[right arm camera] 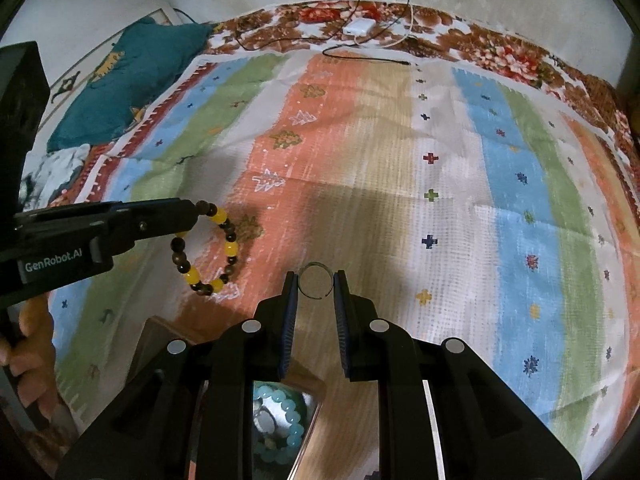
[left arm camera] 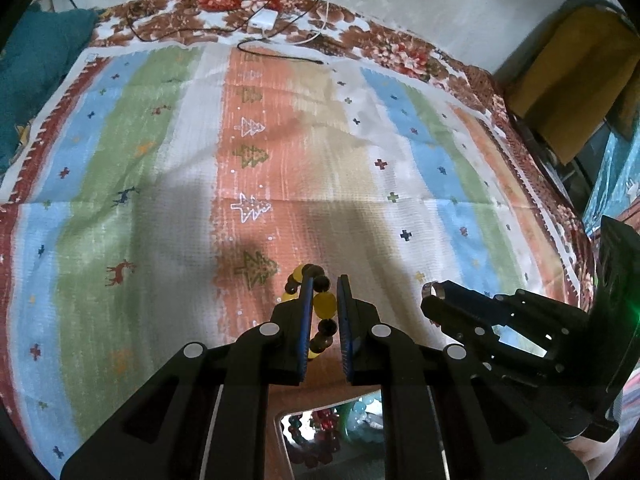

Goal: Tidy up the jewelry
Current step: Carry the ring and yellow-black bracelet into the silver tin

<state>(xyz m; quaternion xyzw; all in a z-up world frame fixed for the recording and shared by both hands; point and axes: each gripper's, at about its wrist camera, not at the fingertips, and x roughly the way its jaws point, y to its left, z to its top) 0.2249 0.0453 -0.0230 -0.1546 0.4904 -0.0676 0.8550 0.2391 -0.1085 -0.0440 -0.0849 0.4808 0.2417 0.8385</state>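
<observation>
My left gripper (left arm camera: 325,280) is shut on a bracelet of yellow and dark brown beads (left arm camera: 323,305); in the right wrist view the bracelet (right arm camera: 208,250) hangs from its tip (right arm camera: 192,214) above the striped cloth. My right gripper (right arm camera: 316,278) is shut on a thin silver ring (right arm camera: 316,280), held between its fingertips; it shows in the left wrist view (left arm camera: 434,292) at the right. A mirrored tray holding light blue beads (right arm camera: 276,420) and red beads (left arm camera: 320,432) lies below both grippers.
The striped cloth (right arm camera: 400,160) covers a bed with a floral sheet. A white charger with cables (right arm camera: 358,26) lies at the far edge. A teal pillow (right arm camera: 132,80) is at the far left. A brown box (left arm camera: 568,80) stands at the right.
</observation>
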